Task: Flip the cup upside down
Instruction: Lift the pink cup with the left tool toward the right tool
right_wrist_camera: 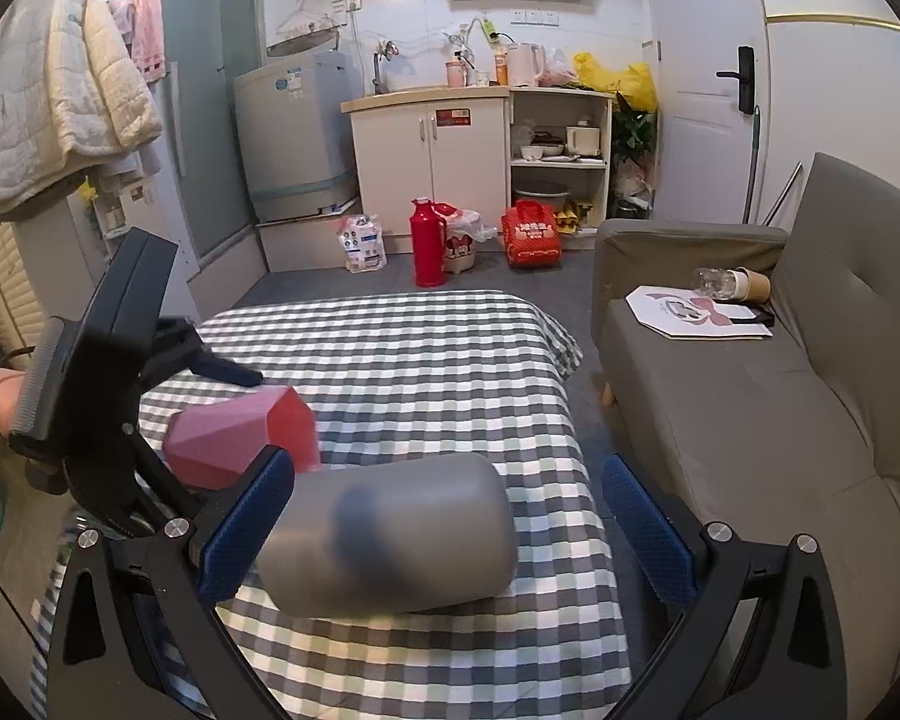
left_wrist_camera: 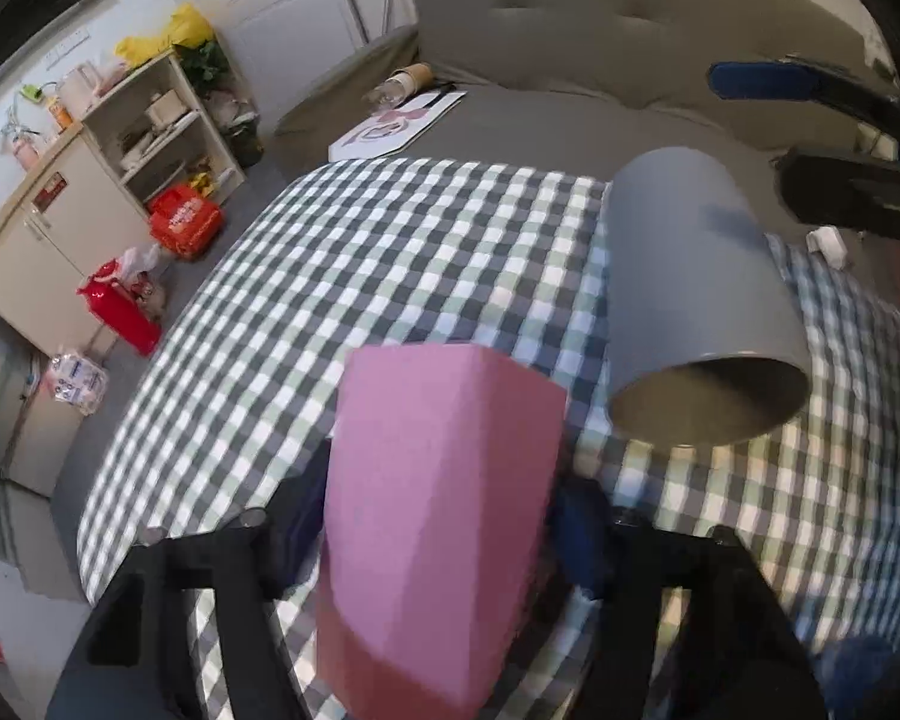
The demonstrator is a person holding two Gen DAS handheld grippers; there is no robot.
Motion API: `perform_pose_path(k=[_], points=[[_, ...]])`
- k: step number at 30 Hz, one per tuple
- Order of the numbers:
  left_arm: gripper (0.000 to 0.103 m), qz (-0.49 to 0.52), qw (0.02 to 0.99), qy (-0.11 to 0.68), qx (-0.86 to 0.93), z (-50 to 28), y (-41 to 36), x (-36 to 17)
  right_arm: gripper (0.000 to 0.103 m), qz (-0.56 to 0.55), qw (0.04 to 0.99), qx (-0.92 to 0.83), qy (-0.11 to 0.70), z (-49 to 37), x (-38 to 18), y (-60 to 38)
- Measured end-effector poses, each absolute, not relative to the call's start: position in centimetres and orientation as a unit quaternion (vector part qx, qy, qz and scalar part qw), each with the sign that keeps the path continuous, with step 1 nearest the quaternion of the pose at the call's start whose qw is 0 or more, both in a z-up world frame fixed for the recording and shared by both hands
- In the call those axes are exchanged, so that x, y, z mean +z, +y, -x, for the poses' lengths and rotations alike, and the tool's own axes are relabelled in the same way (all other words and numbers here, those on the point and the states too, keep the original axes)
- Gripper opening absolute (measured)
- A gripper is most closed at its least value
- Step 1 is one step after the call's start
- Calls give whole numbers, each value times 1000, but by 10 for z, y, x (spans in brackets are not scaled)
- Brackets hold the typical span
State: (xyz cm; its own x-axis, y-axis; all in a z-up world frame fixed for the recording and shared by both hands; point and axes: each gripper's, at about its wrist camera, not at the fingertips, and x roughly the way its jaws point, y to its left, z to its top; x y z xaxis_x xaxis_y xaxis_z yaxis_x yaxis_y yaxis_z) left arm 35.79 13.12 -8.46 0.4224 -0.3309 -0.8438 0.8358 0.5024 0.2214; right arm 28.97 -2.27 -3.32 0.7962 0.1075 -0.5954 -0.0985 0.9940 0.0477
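Left hand-held gripper (left_wrist_camera: 444, 534) clamped on pink faceted cup (left_wrist_camera: 444, 516), dark pads pressing both sides; cup held low over checked tabletop (left_wrist_camera: 360, 252), tilted away from camera in left wrist view. In right wrist view, same pink cup (right_wrist_camera: 240, 438) lying near-horizontal in the left device's grip, above tabletop's left part (right_wrist_camera: 426, 348).

Grey cup (left_wrist_camera: 696, 300) tipped, open mouth turned toward left wrist camera and downward, base pointing off toward sofa (left_wrist_camera: 600, 30). From right wrist view, grey cup (right_wrist_camera: 390, 534) seen on its side, rounded base away from camera, blurred, against the left blue pad (right_wrist_camera: 246, 522); right pad (right_wrist_camera: 648, 534) standing clear of it. Right hand-held gripper (right_wrist_camera: 447, 531) spread wide, jaws not closing on grey cup. Contact between grey cup and cloth: cannot tell.

Beyond tabletop: red thermos (right_wrist_camera: 429, 243) on floor, cabinet (right_wrist_camera: 429, 156) behind
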Motion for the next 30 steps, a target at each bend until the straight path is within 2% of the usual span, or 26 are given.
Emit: perform_pose_path(k=[4,10,20,25,30], points=[[64,-322,784,382,-367,-351,129,-78,103,-6,946,50,319,-286,-30,-25],[64,-246,826,417,-290,-338,136,-36,103,12,949,43,311,-262,-7,-27],[64,-145,879,404,-209,-219,135,62,103,23,956,41,291,-167,62,-31],[64,-62,887,430,-158,-155,148,50,103,17,955,47,293,-108,75,-33],[64,-21,900,424,-105,-102,158,28,103,17,952,49,300,-65,62,-33]])
